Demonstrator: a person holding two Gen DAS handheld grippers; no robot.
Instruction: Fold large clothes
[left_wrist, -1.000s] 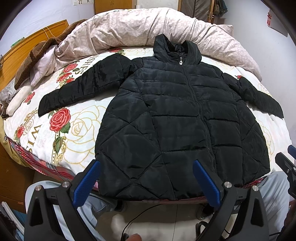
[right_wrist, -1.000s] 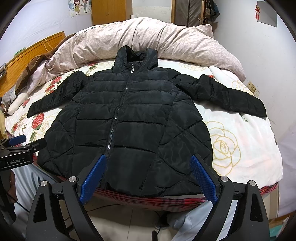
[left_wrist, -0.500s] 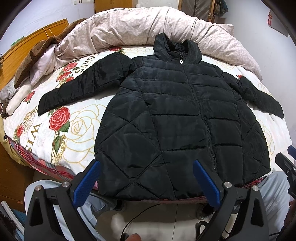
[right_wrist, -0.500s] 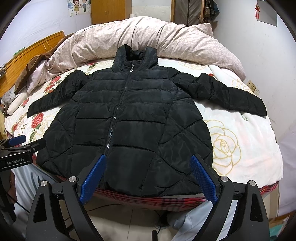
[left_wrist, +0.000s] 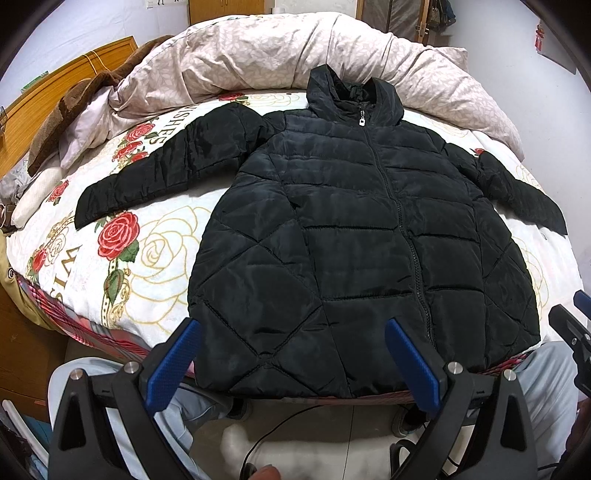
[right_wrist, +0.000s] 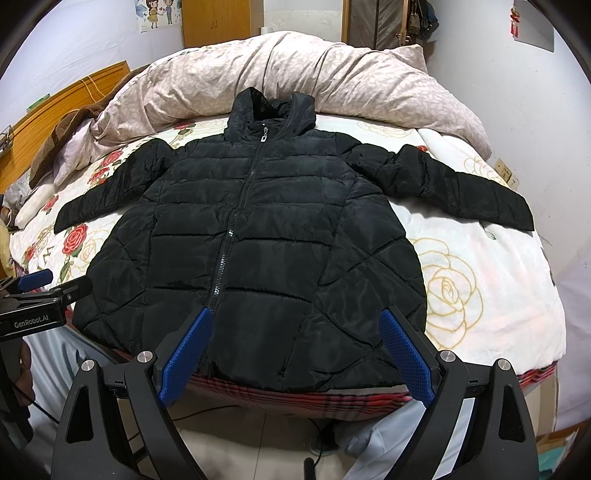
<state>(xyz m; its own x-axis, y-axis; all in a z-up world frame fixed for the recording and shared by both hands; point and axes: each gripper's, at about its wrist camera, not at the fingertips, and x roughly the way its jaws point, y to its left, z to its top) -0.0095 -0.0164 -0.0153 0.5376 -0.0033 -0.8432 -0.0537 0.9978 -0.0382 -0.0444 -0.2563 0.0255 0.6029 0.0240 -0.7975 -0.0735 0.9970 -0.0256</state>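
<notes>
Left gripper (left_wrist: 293, 356): spread wide, blue pads holding nothing, poised off the jacket's hem.
Jacket, left wrist view: black quilted hooded jacket (left_wrist: 354, 236) lies flat, front up and zipped, on the rose-print bedsheet (left_wrist: 122, 258); both sleeves stretched out sideways, hood toward the rumpled pink duvet (left_wrist: 295, 51).
Headboard: wooden headboard (left_wrist: 55, 92) left of the jacket.
Right gripper (right_wrist: 295, 349): equally wide apart, grasping nothing, near the jacket's hem at the bed edge.
Jacket, right wrist view: spread flat, zipper (right_wrist: 236, 218) running from collar to hem.
Other tool: left gripper's tip shows left of the hem.
</notes>
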